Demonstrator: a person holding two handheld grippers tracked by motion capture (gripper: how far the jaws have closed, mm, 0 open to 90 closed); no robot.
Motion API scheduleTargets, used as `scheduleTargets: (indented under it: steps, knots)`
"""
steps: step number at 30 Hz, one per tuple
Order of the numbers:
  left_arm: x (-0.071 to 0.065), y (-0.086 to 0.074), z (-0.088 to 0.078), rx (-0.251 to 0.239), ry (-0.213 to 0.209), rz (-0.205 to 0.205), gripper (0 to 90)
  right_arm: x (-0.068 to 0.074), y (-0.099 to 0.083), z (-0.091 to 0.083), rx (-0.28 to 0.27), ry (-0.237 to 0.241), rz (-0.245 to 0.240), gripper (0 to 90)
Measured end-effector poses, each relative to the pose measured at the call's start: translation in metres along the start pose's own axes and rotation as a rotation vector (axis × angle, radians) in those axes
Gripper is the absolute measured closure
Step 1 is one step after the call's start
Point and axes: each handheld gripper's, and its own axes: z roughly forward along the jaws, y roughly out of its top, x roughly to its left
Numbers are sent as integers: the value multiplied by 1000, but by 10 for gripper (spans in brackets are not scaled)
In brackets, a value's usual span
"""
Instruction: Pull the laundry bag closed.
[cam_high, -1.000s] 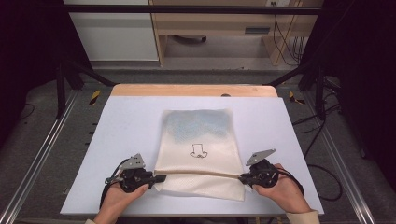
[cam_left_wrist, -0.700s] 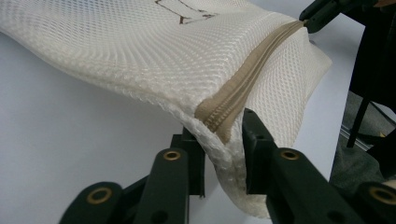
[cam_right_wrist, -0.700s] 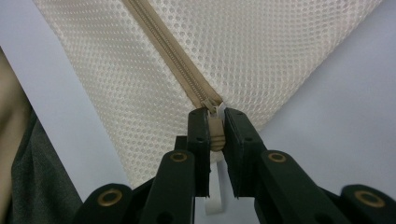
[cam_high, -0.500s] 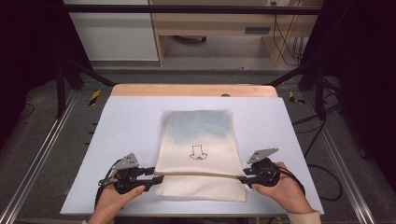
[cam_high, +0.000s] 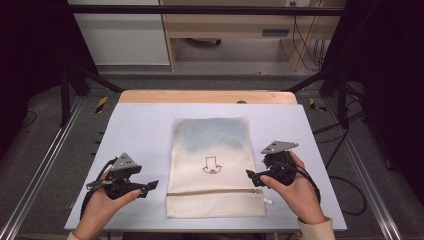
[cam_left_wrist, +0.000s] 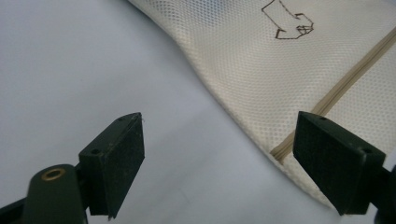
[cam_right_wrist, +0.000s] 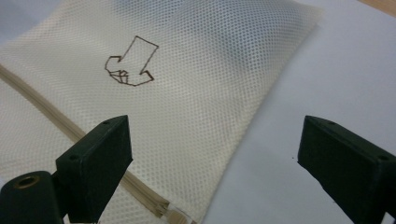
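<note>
Left gripper (cam_high: 150, 186), held in the person's left hand (cam_high: 102, 210), stands just off the left edge of the mesh bag (cam_high: 212, 165), above the pale table cover (cam_high: 140, 125). Its jaws are spread wide and have just been opening; nothing lies between them. In the left gripper view the two black pads (cam_left_wrist: 119, 158) frame bare cover on one side and the bag's edge (cam_left_wrist: 261, 79) on the other, without contact.

Right gripper (cam_high: 250, 176), held in the right hand (cam_high: 297, 192), stands at the bag's right edge, level with the drawn arrow (cam_high: 211, 164). Its jaws are likewise spread wide and have just been opening, with nothing gripped. In the right gripper view the near pad (cam_right_wrist: 98, 163) hovers over the mesh and the zipper (cam_right_wrist: 70, 128), while the far pad hovers over the cover beside the bag. A grey three-cornered plate (cam_high: 279, 146) tops this gripper; a like plate (cam_high: 124, 161) tops the left one.

The cream mesh bag lies flat at the middle of the table, nearer the person's edge, its long side running away from the person. The zipper (cam_high: 215, 192) crosses it from side to side near the lower end, with a small pull tab (cam_high: 268, 201) at its right end. The arrow is drawn in dark outline at mid-bag. The upper part of the bag shows a grey-blue tint (cam_high: 210, 135) through the mesh.

A wooden strip (cam_high: 205, 97) borders the far edge of the table.
</note>
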Motion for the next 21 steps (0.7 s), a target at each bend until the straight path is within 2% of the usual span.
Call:
scheduleTargets:
  steps: [2, 6, 8, 13, 17, 19, 21]
  knots:
    - [6, 3, -3, 10, 21, -4, 163, -5, 0, 0, 13, -15, 12, 104]
    - [16, 6, -7, 70, 45, 32, 136, -22, -5, 0, 54, -42, 38, 106]
    - [24, 3, -6, 104, 42, 30, 132, -30, -9, 0, 71, -56, 58, 112]
    - [42, -9, -7, 147, 91, 56, 108, -50, -26, -6, 80, -108, 113, 120]
    - [57, -23, -6, 163, 106, 16, 96, -57, -46, -8, 122, -126, 139, 111]
    - [63, -31, -7, 152, 121, -5, 82, -60, -57, -8, 136, -138, 153, 105]
    - [67, -37, -7, 132, 101, -28, 76, -61, -65, -9, 142, -138, 182, 108]
